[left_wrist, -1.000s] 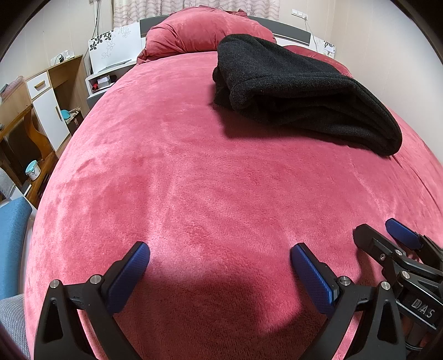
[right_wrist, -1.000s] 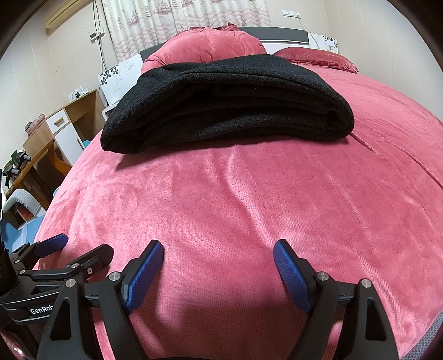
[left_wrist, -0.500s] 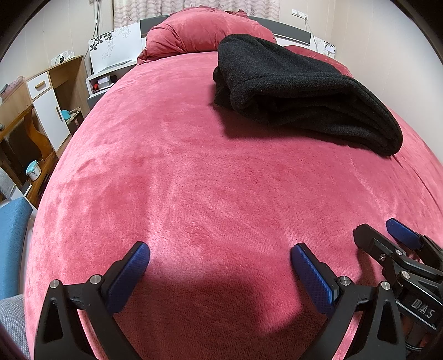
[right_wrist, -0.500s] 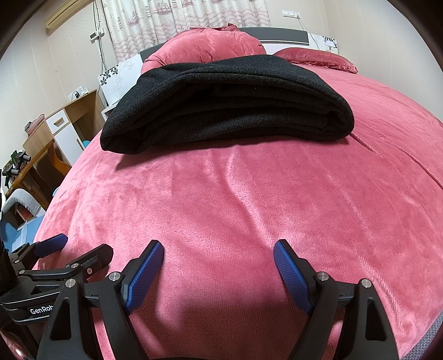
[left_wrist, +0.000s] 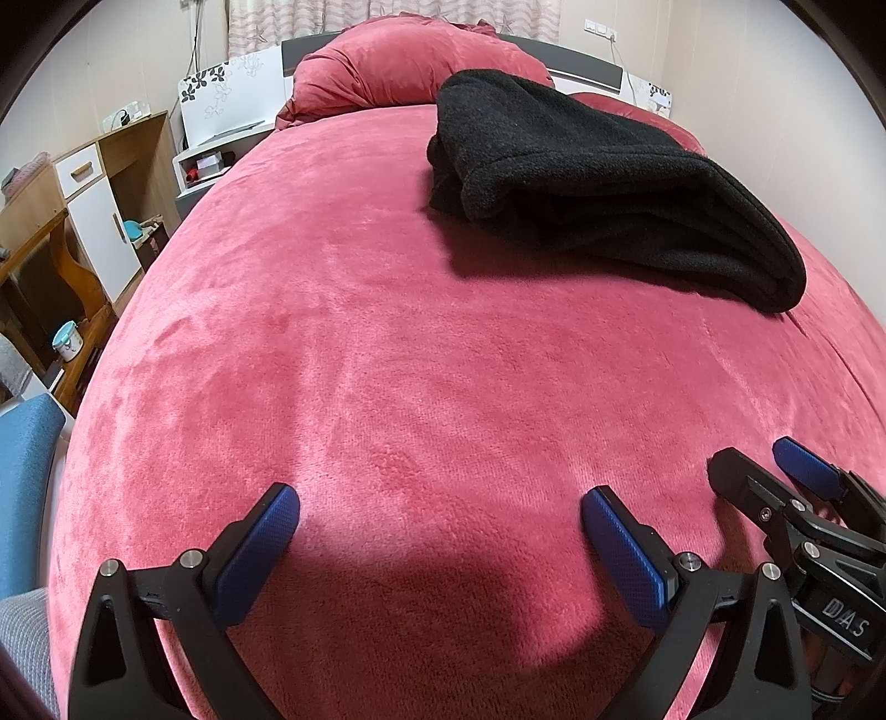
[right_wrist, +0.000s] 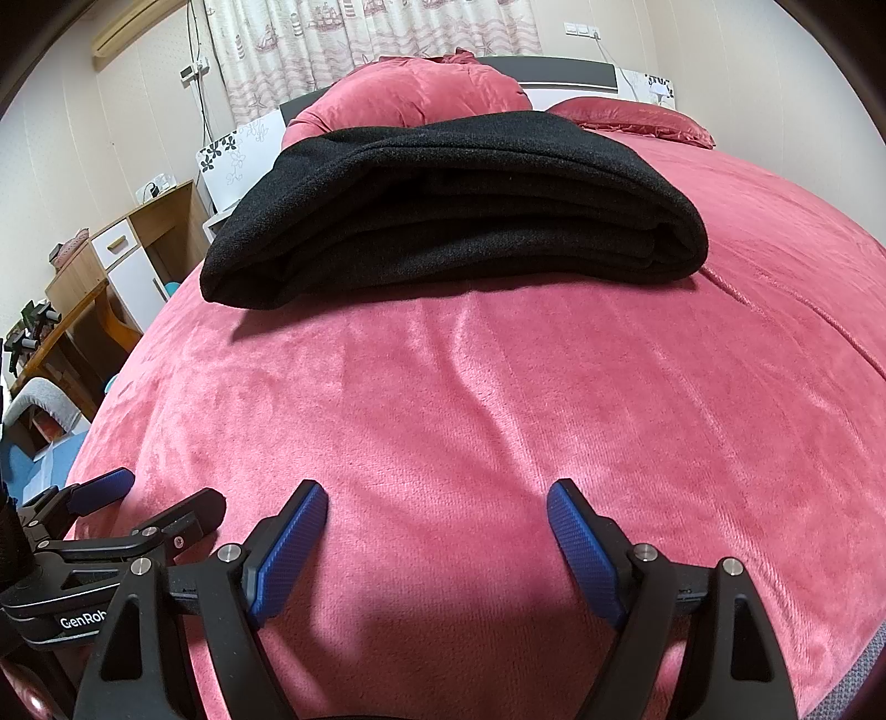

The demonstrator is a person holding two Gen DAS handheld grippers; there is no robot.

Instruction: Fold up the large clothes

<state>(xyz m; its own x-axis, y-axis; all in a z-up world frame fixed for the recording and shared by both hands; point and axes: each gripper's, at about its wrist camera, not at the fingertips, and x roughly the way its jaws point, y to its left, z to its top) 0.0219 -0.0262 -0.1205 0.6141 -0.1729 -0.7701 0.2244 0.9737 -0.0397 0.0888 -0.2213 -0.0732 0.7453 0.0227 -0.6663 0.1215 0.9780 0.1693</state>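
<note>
Already folded black fleece garment [right_wrist: 454, 205] on bed [right_wrist: 498, 399]: soft, bulky, floppy; grab thick folded edge. Left tongs [left_wrist: 440, 526] and right tongs [right_wrist: 437, 523] apart, empty, well short of garment.

A bed [left_wrist: 387, 343] under a plush red cover fills the room, red pillows [right_wrist: 410, 88] against its dark headboard [right_wrist: 559, 69]. Patterned curtains [right_wrist: 376, 33] hang behind. A wooden cabinet [left_wrist: 99, 188] lines the cream wall [right_wrist: 127, 127] on the left.

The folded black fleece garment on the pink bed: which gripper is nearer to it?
Right. The right gripper faces the garment directly; the left gripper sits off to its left.
</note>
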